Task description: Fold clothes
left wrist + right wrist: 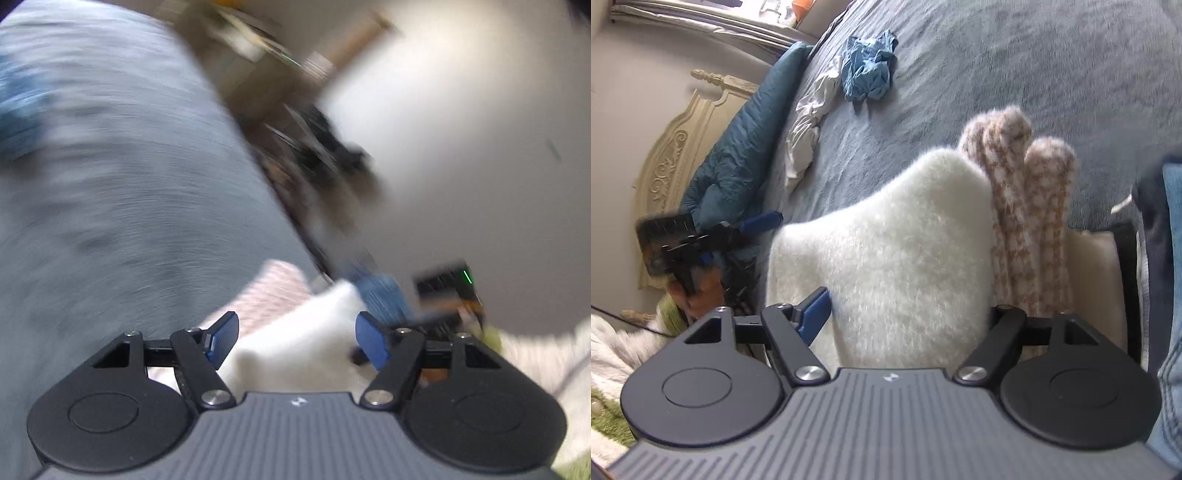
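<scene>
A thick white fluffy garment (886,251) lies at the near edge of the bed. Beside it on the right are pink-and-brown patterned fluffy pieces (1027,206). My right gripper (905,317) stands wide open over the white garment. The fluff fills the gap and hides the right pad, while the left pad (816,317) sits at its edge. In the blurred left wrist view my left gripper (298,338) is open, both blue pads bare. The white garment (306,347) and the pink piece (273,291) lie just beyond it. From the right wrist view the left gripper (735,240) is off the garment's left edge.
The grey-blue bedspread (1015,74) carries a crumpled blue garment (868,70) and a white cloth (809,122) farther back. A teal quilt (738,158) and a cream headboard (676,147) are at the left. A person's jeans (1171,332) stand at the right. Green rug (605,424) below.
</scene>
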`<state>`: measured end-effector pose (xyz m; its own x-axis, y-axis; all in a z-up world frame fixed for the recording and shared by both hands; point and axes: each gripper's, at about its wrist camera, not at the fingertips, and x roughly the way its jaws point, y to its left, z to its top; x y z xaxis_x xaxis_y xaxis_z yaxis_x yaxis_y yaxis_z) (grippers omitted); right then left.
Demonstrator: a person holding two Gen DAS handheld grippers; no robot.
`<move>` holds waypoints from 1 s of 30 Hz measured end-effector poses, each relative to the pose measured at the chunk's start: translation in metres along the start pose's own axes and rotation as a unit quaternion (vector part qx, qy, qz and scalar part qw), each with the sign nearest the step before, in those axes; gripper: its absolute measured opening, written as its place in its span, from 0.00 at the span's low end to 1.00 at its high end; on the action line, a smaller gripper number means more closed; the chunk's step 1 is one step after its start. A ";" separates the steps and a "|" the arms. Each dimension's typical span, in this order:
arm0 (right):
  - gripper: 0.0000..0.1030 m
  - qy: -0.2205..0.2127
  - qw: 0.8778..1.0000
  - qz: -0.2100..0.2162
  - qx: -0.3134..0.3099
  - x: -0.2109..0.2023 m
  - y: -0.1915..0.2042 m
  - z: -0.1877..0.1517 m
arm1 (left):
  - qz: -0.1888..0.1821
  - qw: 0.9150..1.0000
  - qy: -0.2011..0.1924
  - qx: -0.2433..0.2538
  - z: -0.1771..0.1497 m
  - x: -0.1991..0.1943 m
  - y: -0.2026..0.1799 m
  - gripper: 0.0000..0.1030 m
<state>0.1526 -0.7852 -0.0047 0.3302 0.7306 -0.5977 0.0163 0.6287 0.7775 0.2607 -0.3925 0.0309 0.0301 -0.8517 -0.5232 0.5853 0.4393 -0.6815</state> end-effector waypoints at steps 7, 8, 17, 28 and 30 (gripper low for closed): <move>0.50 -0.021 0.999 -0.015 -0.040 0.001 0.004 -0.004 | -0.096 0.968 0.202 0.112 0.055 0.105 0.005 0.66; 0.47 -0.024 0.998 -0.017 -0.054 -0.002 0.008 -0.006 | -0.100 0.960 0.227 0.130 0.058 0.117 0.004 0.66; 0.40 -0.034 0.989 -0.008 -0.146 -0.013 0.027 -0.016 | -0.178 0.912 0.327 0.174 0.073 0.157 0.007 0.70; 0.39 -0.024 0.978 0.011 -0.209 -0.020 0.038 -0.016 | -0.247 0.872 0.393 0.155 0.061 0.194 0.019 0.79; 0.39 -0.022 0.977 0.014 -0.213 -0.022 0.037 -0.016 | -0.251 0.869 0.403 0.142 0.059 0.201 0.021 0.76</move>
<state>0.1305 -0.7735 0.0343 0.3651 0.7434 -0.5604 -0.3839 0.6686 0.6368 0.3267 -0.5717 -0.0583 -0.7968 -0.3894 -0.4620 0.5399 -0.1155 -0.8338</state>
